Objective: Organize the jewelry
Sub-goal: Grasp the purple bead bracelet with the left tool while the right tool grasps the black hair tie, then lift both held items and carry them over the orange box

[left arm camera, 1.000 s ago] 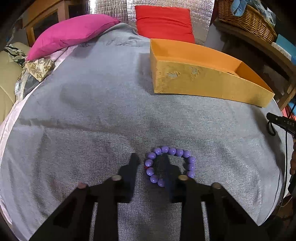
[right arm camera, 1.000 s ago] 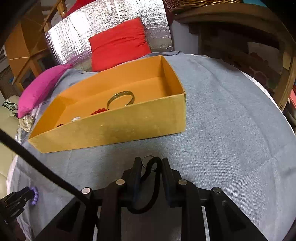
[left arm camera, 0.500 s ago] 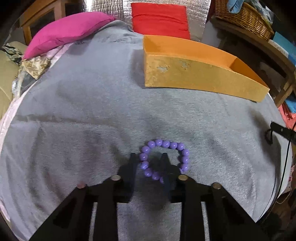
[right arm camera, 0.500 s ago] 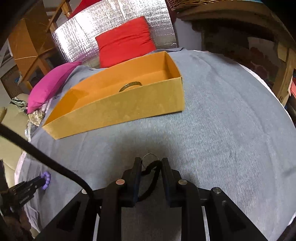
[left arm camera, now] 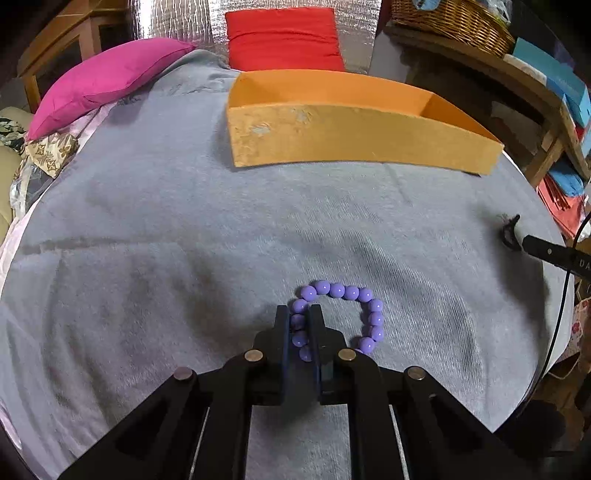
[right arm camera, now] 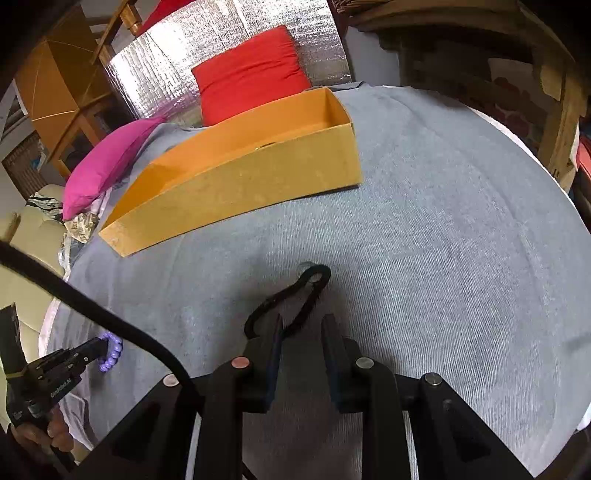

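Place: a lived-in home room.
Evidence: plump magenta pillow [left arm camera: 107, 79], red cushion [left arm camera: 282, 37], woven wicker basket [left arm camera: 448, 24], cream upholstered sofa [right arm camera: 27, 236].

Purple bead bracelet [left arm camera: 338, 317]: closed ring of round glossy beads, lying flat on the grey cloth; its left run of beads sits between two black fingers; also seen small at the far left of the right wrist view [right arm camera: 110, 350]
Black cord loop [right arm camera: 288, 304]: thin, dark, elongated loop lying flat on the cloth, well apart from the bracelet; a small clear ring shows at its far end
Orange box [left arm camera: 354, 136]: long, open-topped, low-walled, resting upright on the cloth beyond both pieces; outer wall scuffed; a thin curved gold-toned edge barely shows inside [right arm camera: 264, 145]
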Demonstrator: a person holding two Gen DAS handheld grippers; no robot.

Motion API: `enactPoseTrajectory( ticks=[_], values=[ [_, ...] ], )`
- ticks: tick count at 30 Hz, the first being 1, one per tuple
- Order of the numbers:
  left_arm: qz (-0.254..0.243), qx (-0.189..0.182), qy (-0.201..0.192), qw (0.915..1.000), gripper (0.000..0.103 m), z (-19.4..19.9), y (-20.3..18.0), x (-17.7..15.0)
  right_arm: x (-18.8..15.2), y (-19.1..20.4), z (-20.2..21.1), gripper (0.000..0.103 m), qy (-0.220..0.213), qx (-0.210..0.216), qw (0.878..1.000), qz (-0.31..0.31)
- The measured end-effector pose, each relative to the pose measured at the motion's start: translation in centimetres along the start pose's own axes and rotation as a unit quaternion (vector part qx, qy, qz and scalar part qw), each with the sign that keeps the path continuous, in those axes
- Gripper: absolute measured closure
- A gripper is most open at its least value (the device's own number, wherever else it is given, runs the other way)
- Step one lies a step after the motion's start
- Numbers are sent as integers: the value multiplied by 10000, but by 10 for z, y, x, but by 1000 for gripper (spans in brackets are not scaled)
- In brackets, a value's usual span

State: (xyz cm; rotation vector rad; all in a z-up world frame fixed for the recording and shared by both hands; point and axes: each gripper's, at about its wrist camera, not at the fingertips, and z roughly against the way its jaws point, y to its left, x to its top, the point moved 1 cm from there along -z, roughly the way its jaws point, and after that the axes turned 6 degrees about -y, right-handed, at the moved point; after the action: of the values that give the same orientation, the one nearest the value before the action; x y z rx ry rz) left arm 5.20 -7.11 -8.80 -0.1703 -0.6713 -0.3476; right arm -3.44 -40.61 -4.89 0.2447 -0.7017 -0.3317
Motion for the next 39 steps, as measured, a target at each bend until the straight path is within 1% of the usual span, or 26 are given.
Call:
enactPoseTrajectory(
  ticks=[2,3,4,6,8,10,12,14,17,19,23,25,27,28,30,33,34,35,37,38,39],
  values=[
    [3,64,5,10000,92,0,-3,-2,-3,1,3,80,10,3,10000,-11],
    [-18,80,41,10000,83,-1,-5,-4,-3,1,5,80,8,9,10000,-10],
    [-63,80,62,9999,78,-2,-6,-5,-5,1,7,80,3,14,10000,-5],
    [-239,207,2,9995,78,0,-13,-8,-7,2,11,80,7,20,10000,13],
    [-319,248,5,9992,78,2,-17,-10,-11,4,15,80,27,27,10000,10],
    [-317,210,33,9993,94,5,-21,-11,-13,4,20,80,14,29,10000,22],
    [-356,305,30,9989,94,11,-25,-12,-12,5,24,80,-38,35,10000,43],
    [-407,327,-105,9986,94,22,-29,-13,-9,4,26,80,-43,13,10000,21],
    [-496,325,-436,9973,94,57,-33,-14,-6,1,38,80,-130,70,9999,-43],
    [-503,349,-570,9965,94,75,-34,-13,-7,-1,47,80,-190,120,9997,-84],
    [-569,391,-862,9939,94,118,-37,1,-4,-7,64,78,-268,238,9991,-222],
    [-568,382,-1018,9925,94,139,-42,10,-1,-9,70,68,-260,329,9986,-326],
    [-574,334,-1219,9903,94,155,-48,24,4,-12,77,39,-280,436,9976,-451],
    [-576,324,-1284,9895,94,159,-49,29,9,-13,78,37,-293,485,9971,-501],
    [-542,239,-1460,9875,94,168,-54,39,19,-10,75,37,-231,568,9966,-549],
    [-374,107,-1532,9874,94,156,-55,53,34,-6,59,37,-196,596,9960,-635],
    [-298,65,-1509,9881,94,150,-55,56,38,-5,50,37,-152,535,9964,-636],
    [-256,18,-1476,9887,94,142,-55,60,43,-3,34,38,-18,349,9974,-632],
    [-281,-5,-1462,9889,94,130,-57,68,49,-3,9,47,265,127,9971,-697],
    [-317,27,-1481,9885,94,119,-58,74,52,-3,-5,51,438,19,9963,-737],
    [-317,26,-1486,9884,94,110,-58,79,53,-3,-16,53,559,-131,9954,-764]
  ],
)
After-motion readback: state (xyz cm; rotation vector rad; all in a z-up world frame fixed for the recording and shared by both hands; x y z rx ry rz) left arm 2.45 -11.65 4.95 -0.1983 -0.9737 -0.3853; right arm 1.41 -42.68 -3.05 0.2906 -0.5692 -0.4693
